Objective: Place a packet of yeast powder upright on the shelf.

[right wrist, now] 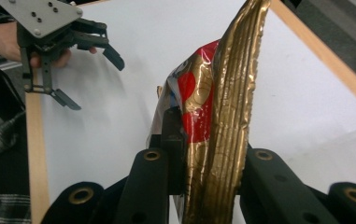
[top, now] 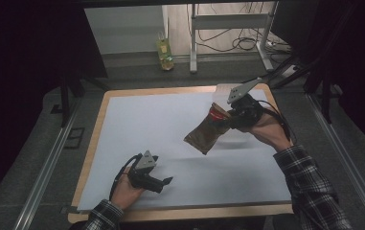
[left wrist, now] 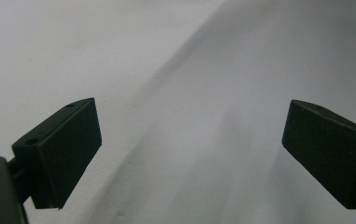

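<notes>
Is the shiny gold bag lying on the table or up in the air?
Up in the air. The right tool pinches the gold bag by its crimped edge, and it hangs tilted above the white table, with its shadow below.

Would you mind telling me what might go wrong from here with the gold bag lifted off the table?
The right hand-held gripper pinches the gold and red bag only at its crimped seal edge, so it may slip or tear. The bag hangs tilted over the white sheet and could swing. The left hand-held gripper is open and apart, giving no support.
</notes>
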`<control>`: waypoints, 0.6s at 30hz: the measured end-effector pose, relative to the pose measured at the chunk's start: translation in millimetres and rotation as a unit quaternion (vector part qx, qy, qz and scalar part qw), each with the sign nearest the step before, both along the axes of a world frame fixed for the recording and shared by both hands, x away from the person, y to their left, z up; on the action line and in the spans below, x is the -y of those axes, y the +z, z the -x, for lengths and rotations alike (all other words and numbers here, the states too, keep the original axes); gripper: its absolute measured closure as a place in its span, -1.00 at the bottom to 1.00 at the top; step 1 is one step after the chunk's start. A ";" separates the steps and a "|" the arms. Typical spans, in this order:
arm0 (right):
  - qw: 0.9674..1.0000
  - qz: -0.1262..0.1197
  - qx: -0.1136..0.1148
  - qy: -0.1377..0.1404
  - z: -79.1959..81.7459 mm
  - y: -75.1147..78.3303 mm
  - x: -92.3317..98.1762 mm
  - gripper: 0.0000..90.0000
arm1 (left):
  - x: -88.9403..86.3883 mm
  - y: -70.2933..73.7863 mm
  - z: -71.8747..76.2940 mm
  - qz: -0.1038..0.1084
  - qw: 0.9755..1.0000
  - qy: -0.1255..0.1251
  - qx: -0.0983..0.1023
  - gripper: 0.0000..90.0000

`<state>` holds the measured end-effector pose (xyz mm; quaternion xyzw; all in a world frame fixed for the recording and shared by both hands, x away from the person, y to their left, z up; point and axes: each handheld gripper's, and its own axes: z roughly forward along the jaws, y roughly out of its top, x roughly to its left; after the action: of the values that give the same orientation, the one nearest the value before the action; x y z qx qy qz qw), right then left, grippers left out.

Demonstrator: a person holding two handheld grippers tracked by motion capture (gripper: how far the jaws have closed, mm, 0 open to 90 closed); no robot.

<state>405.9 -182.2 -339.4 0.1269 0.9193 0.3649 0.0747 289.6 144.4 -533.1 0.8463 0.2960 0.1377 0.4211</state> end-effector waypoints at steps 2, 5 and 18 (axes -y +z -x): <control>1.000 0.002 0.004 0.000 -2.5 4.2 3.3 0.71 | -0.1 0.0 0.1 0.001 1.000 0.000 0.001 -0.89; 1.000 0.004 0.008 -0.003 -6.7 10.5 8.8 0.71 | 0.0 -0.5 -0.2 -0.001 1.000 -0.001 0.001 -0.89; 0.999 0.015 0.027 -0.011 -28.2 35.6 31.0 0.71 | 4.3 -6.1 -0.9 0.011 1.000 -0.028 -0.005 -0.95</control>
<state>434.1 -213.2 -303.8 0.1257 0.9211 0.3531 0.1054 290.5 140.1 -539.2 0.8503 0.2756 0.1177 0.4326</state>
